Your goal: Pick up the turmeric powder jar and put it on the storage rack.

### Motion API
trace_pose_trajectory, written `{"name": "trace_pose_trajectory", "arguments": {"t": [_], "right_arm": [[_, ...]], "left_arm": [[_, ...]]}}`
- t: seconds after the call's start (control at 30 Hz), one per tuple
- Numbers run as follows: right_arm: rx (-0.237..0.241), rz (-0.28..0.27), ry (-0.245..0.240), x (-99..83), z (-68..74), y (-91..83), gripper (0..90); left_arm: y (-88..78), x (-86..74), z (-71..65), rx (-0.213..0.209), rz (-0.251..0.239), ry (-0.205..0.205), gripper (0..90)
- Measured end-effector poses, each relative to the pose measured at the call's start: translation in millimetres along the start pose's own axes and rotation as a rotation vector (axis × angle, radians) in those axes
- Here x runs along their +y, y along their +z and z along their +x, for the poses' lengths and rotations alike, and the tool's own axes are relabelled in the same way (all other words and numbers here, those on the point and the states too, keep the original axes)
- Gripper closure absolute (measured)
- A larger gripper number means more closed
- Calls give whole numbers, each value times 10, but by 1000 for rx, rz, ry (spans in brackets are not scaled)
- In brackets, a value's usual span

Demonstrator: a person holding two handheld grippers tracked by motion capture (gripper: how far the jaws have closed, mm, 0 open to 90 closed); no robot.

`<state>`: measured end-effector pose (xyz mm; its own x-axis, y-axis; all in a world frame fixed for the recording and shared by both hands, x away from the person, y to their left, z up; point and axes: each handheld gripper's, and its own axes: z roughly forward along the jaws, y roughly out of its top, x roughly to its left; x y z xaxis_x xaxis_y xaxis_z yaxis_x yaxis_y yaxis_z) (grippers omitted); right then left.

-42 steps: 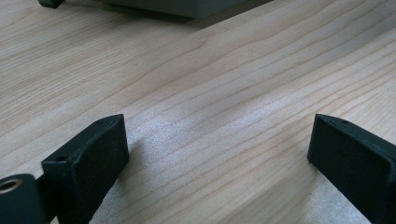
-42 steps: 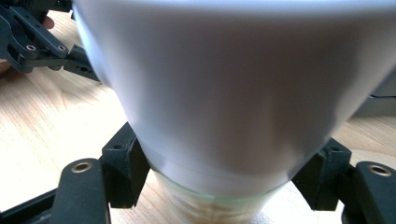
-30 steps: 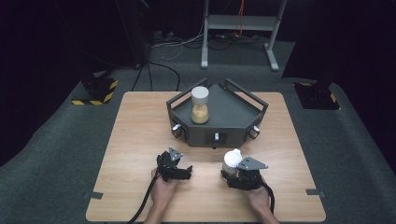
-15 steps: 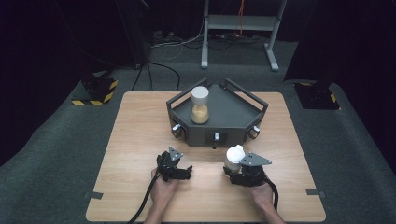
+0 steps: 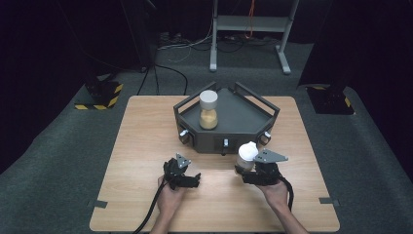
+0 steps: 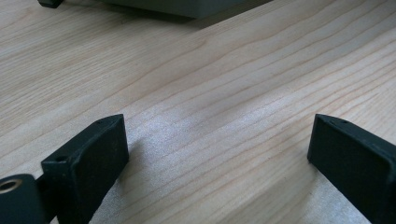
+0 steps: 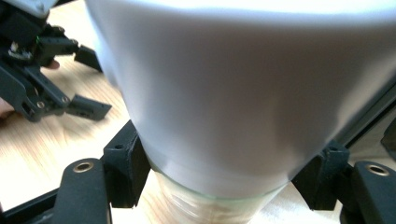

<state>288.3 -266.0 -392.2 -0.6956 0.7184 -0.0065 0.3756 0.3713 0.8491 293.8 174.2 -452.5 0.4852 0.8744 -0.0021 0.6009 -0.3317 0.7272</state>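
A glass jar with a white lid (image 5: 248, 152) and pale contents is lifted off the wooden table (image 5: 146, 146), just in front of the tray's near right corner. My right gripper (image 5: 246, 168) is shut on its glass body under the lid. In the right gripper view the lid (image 7: 233, 84) looms large between the jaws of my right gripper (image 7: 224, 186). A second white-lidded jar (image 5: 208, 109) with tan contents stands upright in the dark grey tray (image 5: 243, 119). My left gripper (image 5: 195, 179) rests low on the table at the near left, open and empty (image 6: 219, 149).
The tray has raised handles and small knobs on its front wall (image 5: 225, 143). Black cables trail from both grippers over the table's near edge. Yellow-and-black striped feet (image 5: 100, 97) and a metal stand (image 5: 248, 29) are on the floor beyond the table.
My right gripper has risen with the jar and edged toward the tray. The left gripper has stayed where it was.
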Motion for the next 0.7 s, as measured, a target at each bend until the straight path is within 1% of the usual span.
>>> {"name": "trace_pose_trajectory", "arguments": {"t": [0.2,0.43,0.5,0.53,0.7], "right_arm": [[10,-21,7,129,-79,-42,305],[18,-43,-17,346,-160,-126,305],[21,-50,-31,447,-187,-154,305],[21,-50,-31,447,-187,-154,305],[35,-55,-35,600,-249,-189,305]], "left_arm": [[0,0,0,0,0,0,51],[0,0,-1,0,0,0,51],[0,1,0,0,0,0,51],[0,0,-1,0,0,0,51],[0,1,-1,1,0,0,51]]}}
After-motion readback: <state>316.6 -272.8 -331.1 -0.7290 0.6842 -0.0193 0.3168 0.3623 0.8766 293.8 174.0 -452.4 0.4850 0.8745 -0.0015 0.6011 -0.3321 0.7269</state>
